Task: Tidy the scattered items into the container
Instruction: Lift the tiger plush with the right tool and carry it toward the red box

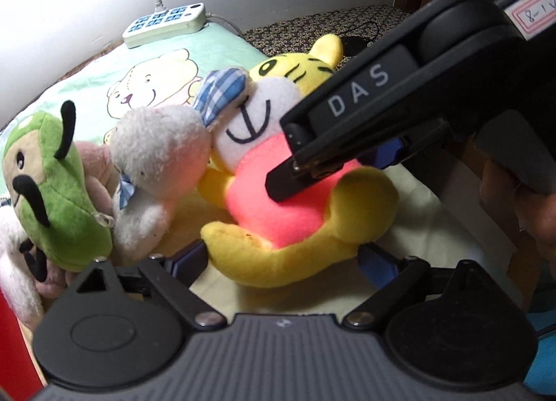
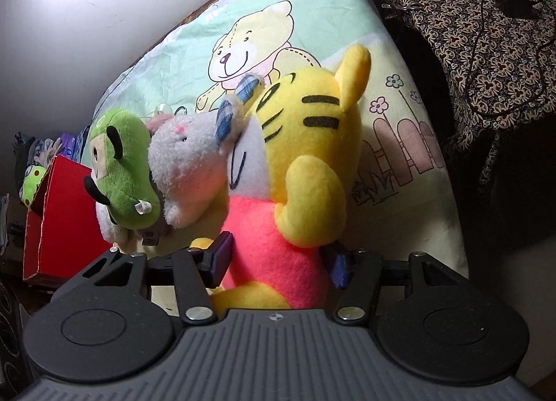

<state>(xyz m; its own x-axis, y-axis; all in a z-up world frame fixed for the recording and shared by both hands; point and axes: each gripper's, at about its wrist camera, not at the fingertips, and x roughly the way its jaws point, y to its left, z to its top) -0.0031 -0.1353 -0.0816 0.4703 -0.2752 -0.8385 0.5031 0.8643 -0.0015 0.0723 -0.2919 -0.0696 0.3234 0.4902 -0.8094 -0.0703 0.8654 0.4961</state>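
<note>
A yellow tiger plush (image 1: 299, 213) with a pink belly lies on the cartoon bedsheet (image 2: 399, 171), leaning against a grey mouse plush (image 1: 156, 154) and a green plush (image 1: 59, 192). My left gripper (image 1: 283, 262) stands wide open low over the tiger's yellow leg, and its pads do not touch it. My right gripper (image 2: 278, 262) reaches in from the right, its jaws astride the tiger's pink belly (image 2: 274, 255). The belly fills the gap, but the pads do not visibly squeeze it. The red box (image 2: 62, 220) stands left of the bed.
A white power strip (image 1: 163, 25) with its cord lies at the head of the bed by the wall. Right of the bed a patterned cloth (image 2: 486, 35) covers a table with a black charger (image 2: 514, 4). A hand (image 1: 521, 206) holds the right gripper.
</note>
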